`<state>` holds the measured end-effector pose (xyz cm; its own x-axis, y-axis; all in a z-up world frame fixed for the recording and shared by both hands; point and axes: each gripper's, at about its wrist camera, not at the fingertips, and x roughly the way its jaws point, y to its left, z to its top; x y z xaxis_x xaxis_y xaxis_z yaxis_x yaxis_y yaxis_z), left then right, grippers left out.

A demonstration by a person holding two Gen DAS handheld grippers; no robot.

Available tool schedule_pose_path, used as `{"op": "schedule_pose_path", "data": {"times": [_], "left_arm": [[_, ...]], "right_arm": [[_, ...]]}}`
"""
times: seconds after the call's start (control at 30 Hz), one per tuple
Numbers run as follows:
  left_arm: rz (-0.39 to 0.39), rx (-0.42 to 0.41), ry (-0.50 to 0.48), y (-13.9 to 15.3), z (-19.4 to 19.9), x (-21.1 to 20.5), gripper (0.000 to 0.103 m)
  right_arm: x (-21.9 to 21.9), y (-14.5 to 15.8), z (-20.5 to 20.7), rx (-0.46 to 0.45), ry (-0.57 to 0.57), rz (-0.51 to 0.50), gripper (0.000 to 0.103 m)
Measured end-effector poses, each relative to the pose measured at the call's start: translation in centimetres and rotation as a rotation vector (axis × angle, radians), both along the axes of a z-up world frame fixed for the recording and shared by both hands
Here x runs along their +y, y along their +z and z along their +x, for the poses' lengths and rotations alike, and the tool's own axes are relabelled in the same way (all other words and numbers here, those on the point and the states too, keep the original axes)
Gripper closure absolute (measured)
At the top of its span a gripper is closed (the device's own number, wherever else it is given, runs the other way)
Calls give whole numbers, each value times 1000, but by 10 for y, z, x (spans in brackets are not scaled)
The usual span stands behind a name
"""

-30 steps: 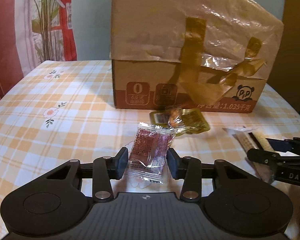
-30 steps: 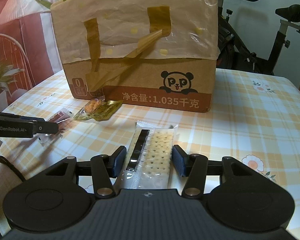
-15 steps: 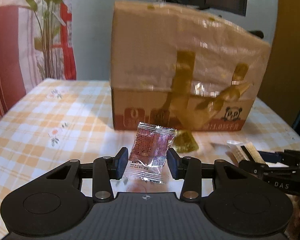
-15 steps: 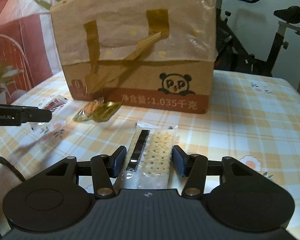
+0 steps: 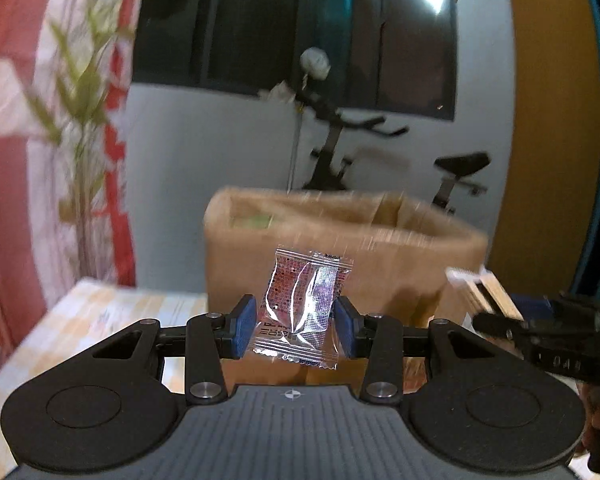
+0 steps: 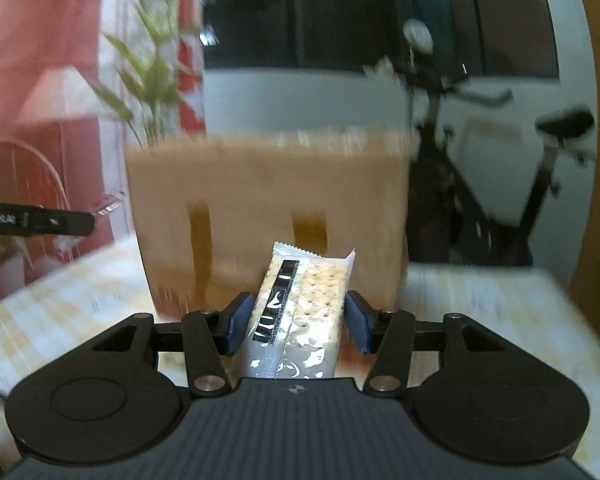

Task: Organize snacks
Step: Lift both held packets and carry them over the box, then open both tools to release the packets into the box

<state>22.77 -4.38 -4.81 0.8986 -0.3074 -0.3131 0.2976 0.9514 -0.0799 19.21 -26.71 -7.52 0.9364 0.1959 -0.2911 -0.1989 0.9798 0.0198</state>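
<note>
Beyond both tongs stands the cardboard box (image 5: 340, 248), open at the top, resting on the checked bench (image 6: 60, 300); its printing is too blurred to be read. It is judged the likely destination for the snacks, and its rim lies just above the level of the held packets.

The right tongs (image 6: 296, 322) are closed on the cracker packet (image 6: 300, 312), which is pinched across its width and projects forward between the blue pads. The crackers are stiff but brittle, so a firm squeeze could crack them; a hold at mid-length, as seen, is judged sound. The foil looks slick. Only a black stripe is made out on it, no legible wording.

The left tongs (image 5: 294, 330) are closed on the small sachet (image 5: 304, 308), a clear-edged wrapper with a red printed panel, gripped by its side seams and held up in front of the box. It is judged very light and limp, prone to slipping or twisting. A few dark letters near its lower edge cannot be read reliably.
</note>
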Motion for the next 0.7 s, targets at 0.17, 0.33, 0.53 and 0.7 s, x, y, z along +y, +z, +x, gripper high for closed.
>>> {"op": "schedule_pose_path", "data": {"times": [0.17, 0.33, 0.53, 0.7], "left_arm": [[-30, -37, -49, 30, 36, -17, 58], [-90, 16, -118, 48, 91, -39, 58], [-70, 93, -87, 42, 150, -66, 58], [-98, 137, -68, 29, 172, -64, 58]], "right_arm": [[-4, 54, 30, -111, 35, 15, 50], [-8, 83, 81, -140, 10, -5, 50], [-2, 79, 136, -66, -46, -72, 50], [-1, 61, 146, -2, -59, -53, 50]]}}
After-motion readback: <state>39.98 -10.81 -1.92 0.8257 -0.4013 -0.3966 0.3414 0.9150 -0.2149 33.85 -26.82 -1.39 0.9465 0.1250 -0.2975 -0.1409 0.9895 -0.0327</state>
